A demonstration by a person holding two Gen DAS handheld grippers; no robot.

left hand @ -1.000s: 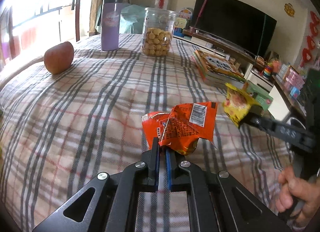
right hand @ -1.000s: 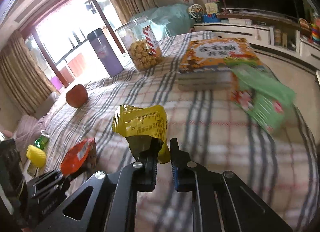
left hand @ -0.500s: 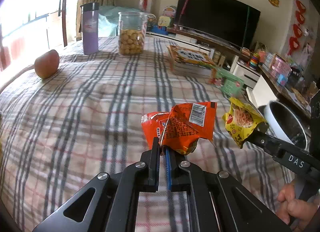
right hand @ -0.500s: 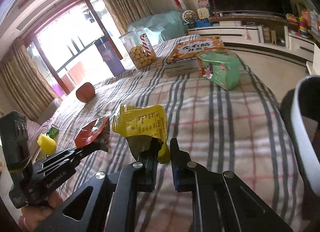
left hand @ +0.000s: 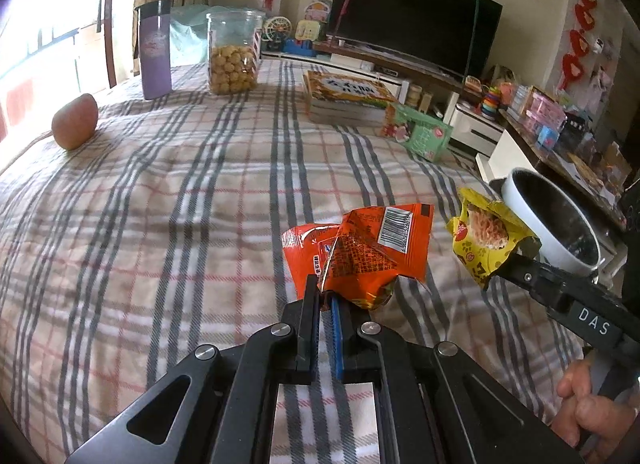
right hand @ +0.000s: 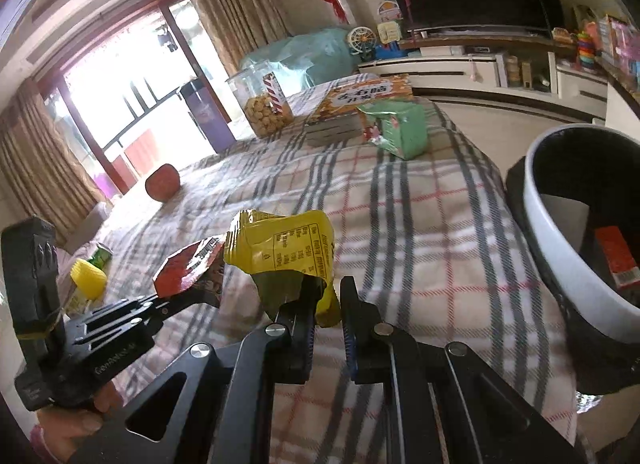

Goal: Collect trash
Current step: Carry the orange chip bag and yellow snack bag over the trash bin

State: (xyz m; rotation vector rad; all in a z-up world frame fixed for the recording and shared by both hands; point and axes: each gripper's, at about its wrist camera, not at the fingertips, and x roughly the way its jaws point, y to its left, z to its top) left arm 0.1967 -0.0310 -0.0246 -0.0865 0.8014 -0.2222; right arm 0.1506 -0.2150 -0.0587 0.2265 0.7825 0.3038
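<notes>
My left gripper (left hand: 326,292) is shut on a crumpled orange snack wrapper (left hand: 360,252), held above the plaid tablecloth (left hand: 180,204). My right gripper (right hand: 328,296) is shut on a yellow noodle wrapper (right hand: 284,252). In the left wrist view the right gripper (left hand: 508,264) and the yellow wrapper (left hand: 484,236) hang just right of the orange one. A white-rimmed trash bin (right hand: 560,260) with a black liner stands off the table's right edge, close to the right gripper. A red wrapper (right hand: 614,256) lies inside it. The right wrist view shows the left gripper (right hand: 188,296) holding the orange wrapper (right hand: 188,268).
An apple (left hand: 75,126), a purple tumbler (left hand: 154,50) and a cookie jar (left hand: 234,54) stand at the table's far side. A stack of books (left hand: 348,98) and a green packet (left hand: 420,136) lie far right. A yellow object (right hand: 89,273) sits off the left edge.
Both grippers have drawn back together toward the near right end of the table, each still holding its wrapper. The trash bin has come into view on the right.
</notes>
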